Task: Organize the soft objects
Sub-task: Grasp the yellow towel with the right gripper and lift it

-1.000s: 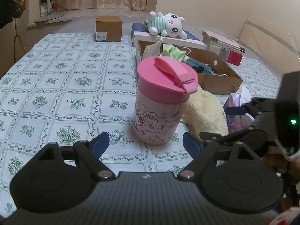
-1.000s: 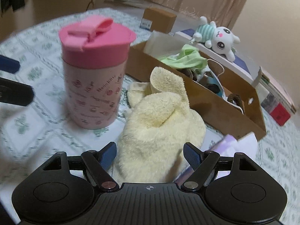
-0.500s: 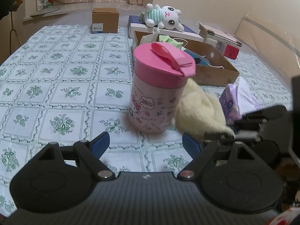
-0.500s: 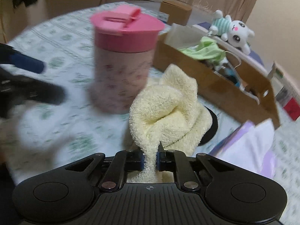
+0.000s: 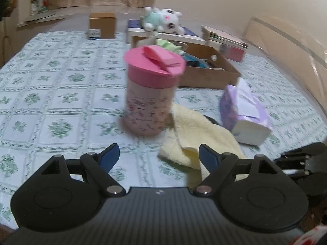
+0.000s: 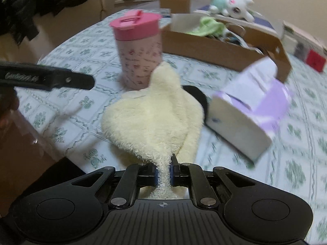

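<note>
A pale yellow towel (image 6: 155, 118) lies stretched across the green-patterned tablecloth (image 5: 51, 94). My right gripper (image 6: 164, 171) is shut on its near end and holds it pulled toward me. The towel also shows in the left wrist view (image 5: 196, 134), just right of a pink-lidded cup (image 5: 151, 89). My left gripper (image 5: 158, 155) is open and empty, hovering in front of the cup and towel. It shows as a dark bar (image 6: 47, 77) at the left of the right wrist view. A white plush bunny (image 5: 163, 21) lies at the back.
A purple tissue pack (image 6: 249, 110) sits right of the towel. An open cardboard box (image 6: 220, 45) with green cloth (image 6: 208, 25) and cables stands behind. A small brown box (image 5: 102, 25) and books (image 5: 226, 40) lie at the far edge. A dark round object (image 6: 196, 97) peeks from under the towel.
My right gripper closed on the towel and pulled it back toward me, stretching it out. Both views shifted back from the cup. My left gripper stayed open.
</note>
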Motion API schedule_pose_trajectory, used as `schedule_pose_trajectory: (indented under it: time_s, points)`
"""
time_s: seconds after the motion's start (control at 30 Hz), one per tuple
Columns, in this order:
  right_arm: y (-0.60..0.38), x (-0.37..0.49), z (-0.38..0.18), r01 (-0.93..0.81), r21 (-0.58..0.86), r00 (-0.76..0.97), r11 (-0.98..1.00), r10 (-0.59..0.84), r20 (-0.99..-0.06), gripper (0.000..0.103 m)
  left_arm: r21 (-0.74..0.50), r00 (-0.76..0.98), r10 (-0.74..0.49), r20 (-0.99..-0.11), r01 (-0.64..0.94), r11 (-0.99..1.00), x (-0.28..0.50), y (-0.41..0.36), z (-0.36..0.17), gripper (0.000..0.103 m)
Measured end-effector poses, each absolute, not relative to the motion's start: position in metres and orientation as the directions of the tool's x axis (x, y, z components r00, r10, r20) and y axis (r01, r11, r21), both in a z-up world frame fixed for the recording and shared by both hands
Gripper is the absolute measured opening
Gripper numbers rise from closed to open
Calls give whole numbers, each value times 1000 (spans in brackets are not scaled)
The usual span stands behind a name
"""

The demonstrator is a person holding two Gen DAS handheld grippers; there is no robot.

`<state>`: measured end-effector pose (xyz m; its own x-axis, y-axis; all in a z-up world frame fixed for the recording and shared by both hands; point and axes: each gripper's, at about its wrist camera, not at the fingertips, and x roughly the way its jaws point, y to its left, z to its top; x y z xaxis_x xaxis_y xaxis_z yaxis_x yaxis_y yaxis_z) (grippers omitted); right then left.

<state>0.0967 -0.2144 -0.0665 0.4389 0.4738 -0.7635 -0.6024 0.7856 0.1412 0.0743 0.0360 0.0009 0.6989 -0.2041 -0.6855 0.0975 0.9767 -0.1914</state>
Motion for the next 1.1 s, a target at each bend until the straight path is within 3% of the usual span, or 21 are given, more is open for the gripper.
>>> schedule_pose_trajectory:
  time_s: [0.2,0.27,0.33,0.4,0.53,0.7,0.9,1.0,1.1]
  points:
    - [-239,98,-65,-552,228,442,802,513,-735,12,-205,650,-356,-671,299,932,75,16,0,83]
    - [-246,100,-65,-541,250,438,803,522,-731,20,-183,628,-385,-676,363,914,77,8,-2,84]
    - [-254,101,-66,-527,255,448,811,520,-727,56,-159,611,-394,-687,403,901,80,1,-6,84]
    - [-263,100,-66,-517,256,465,817,519,-717,70,-144,605,-384,-698,406,902,84,-3,-10,84]
    - [-264,101,-66,-566,258,443,783,553,-706,74,-129,614,-354,-706,380,916,86,1,-12,84]
    - [-239,109,-69,-723,134,400,678,569,-718,78,-109,620,-325,-714,360,926,86,10,-13,84]
    - [-205,123,-85,-799,58,362,599,555,-749,77,-125,624,-300,-722,308,943,88,25,-19,84]
    - [-195,122,-91,-811,40,357,584,547,-757,39,-122,621,-291,-728,301,946,89,29,-22,84]
    - [-193,114,-89,-814,5,378,581,537,-754,20,-120,622,-285,-729,294,948,89,32,-23,84]
